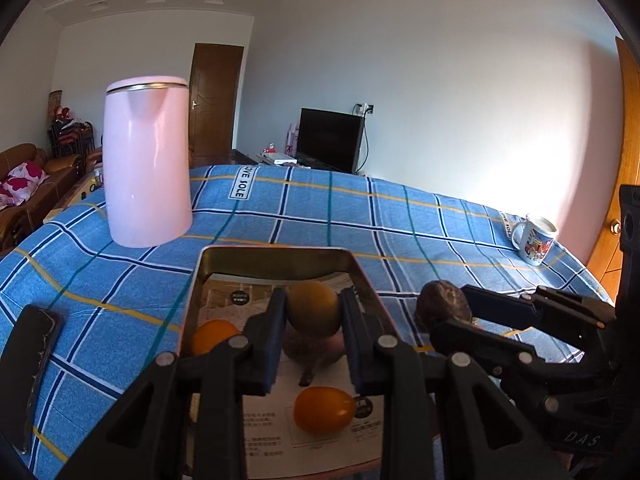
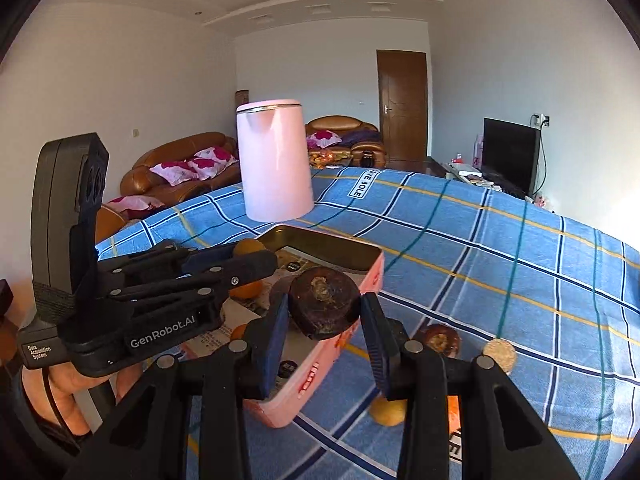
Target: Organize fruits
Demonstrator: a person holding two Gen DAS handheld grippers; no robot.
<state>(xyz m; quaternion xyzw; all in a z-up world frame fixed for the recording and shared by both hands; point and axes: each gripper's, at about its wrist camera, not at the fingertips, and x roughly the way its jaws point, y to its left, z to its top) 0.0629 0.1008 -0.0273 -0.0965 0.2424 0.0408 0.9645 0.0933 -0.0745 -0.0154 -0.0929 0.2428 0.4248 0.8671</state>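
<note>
Left tongs [image 1: 313, 320] clamped on a yellow-green fruit [image 1: 313, 307], held above the open tin [image 1: 276, 254] near the middle of the blue checked counter [image 1: 400, 216]. Right tongs [image 2: 323, 320] gripping a dark round fruit [image 2: 324, 307], just beside the tin's right wall and not yet over it. Inside the tin: a paper liner, two orange fruits [image 1: 324, 410], and a dull brownish fruit directly below the left load.

Risks, as judged from here: both tongs crowding one small tin, so a knock between the two rigs or against the metal rim, and a jolted fruit rolling off across the cloth. Round, smooth skins held only at the sides; any slackening of the squeeze and a drop onto the fruit below. Tall pink kettle [image 1: 148, 168] close behind the tin's far edge, liable to be bumped by an overreach.

Still loose on the counter near its front edge: another dark fruit [image 2: 438, 340], a pale round one [image 2: 498, 354], and a yellow one partly hidden behind the right tongs. Contact of the pads with each fruit hard to confirm on the far side. Phone [image 1: 28, 364] at the left edge, mug [image 1: 536, 238] at the far right corner.
</note>
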